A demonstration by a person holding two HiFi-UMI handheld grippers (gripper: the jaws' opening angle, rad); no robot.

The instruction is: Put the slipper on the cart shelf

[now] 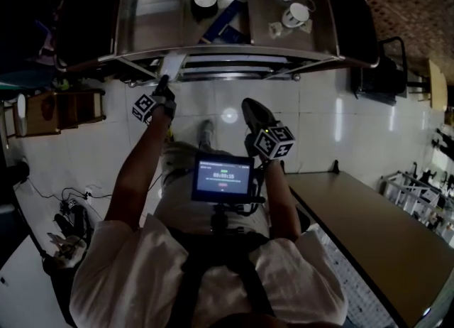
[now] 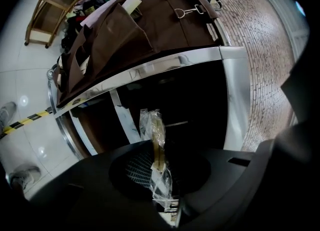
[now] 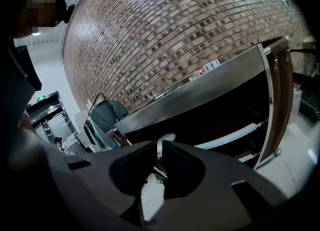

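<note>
The left hand-held gripper [image 2: 162, 185], its dark jaws clamped narrow on the slipper [image 2: 155, 130], holds the thin tan sole upright in a crinkled clear plastic wrap. The slipper stands before the dark opening under the cart [image 2: 165, 67], whose brushed steel rim curves above it, and it is not yet on a shelf. A brown fabric bag [image 2: 125, 35] hangs at the cart's side. Seen from the head view, the same hand-held gripper [image 1: 164, 85] reaches to the cart's near edge over glossy white floor tiles [image 1: 319, 121]. The right hand-held gripper [image 3: 159, 147] has its jaws drawn nearly together on nothing and faces a rough brick wall [image 3: 175, 40].
</note>
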